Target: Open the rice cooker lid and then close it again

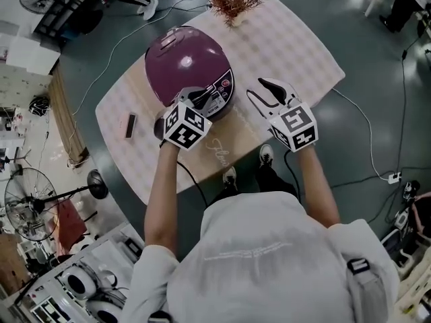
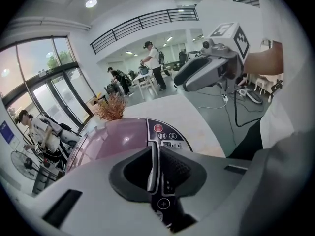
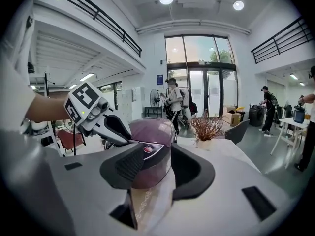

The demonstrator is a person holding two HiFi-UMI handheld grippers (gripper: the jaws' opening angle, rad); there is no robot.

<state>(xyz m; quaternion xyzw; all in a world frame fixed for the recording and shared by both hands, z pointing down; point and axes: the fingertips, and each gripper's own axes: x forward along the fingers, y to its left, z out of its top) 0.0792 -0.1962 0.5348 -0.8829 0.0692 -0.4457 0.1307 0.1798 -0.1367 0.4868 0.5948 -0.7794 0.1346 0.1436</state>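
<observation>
Rice cooker: the rice cooker (image 1: 188, 62) stands left of centre on the table (image 1: 303, 52) with its lid down. It is a glossy purple dome, round from above, with a dark control panel (image 1: 221, 91) on its near face.
Left claw: the left gripper (image 1: 201, 101) tilts down onto the cooker's near front. Its jaws are almost together about a thin silver strip (image 2: 152, 166) above the panel. Whether the pads press on it cannot be told.
Right claw: the right gripper (image 1: 256, 89) hangs just right of the cooker, clear of it, jaws well apart and holding nothing.
Obstruction: the left gripper's marker cube (image 1: 183, 125) hides the cooker's lower near face in the head view.
Table: rounded corners, pale checked cloth, and a tan runner (image 1: 225, 150) with script lettering under the cooker.
Surroundings: a dried reddish sprig (image 1: 232, 2) stands at the far edge, and a small dark bar (image 1: 130, 125) lies near the left edge. Cables (image 1: 377, 136) trail over the grey floor at right, and a standing fan (image 1: 27, 200) is at left.
Background: people (image 3: 173, 100) stand by the glass doors.
</observation>
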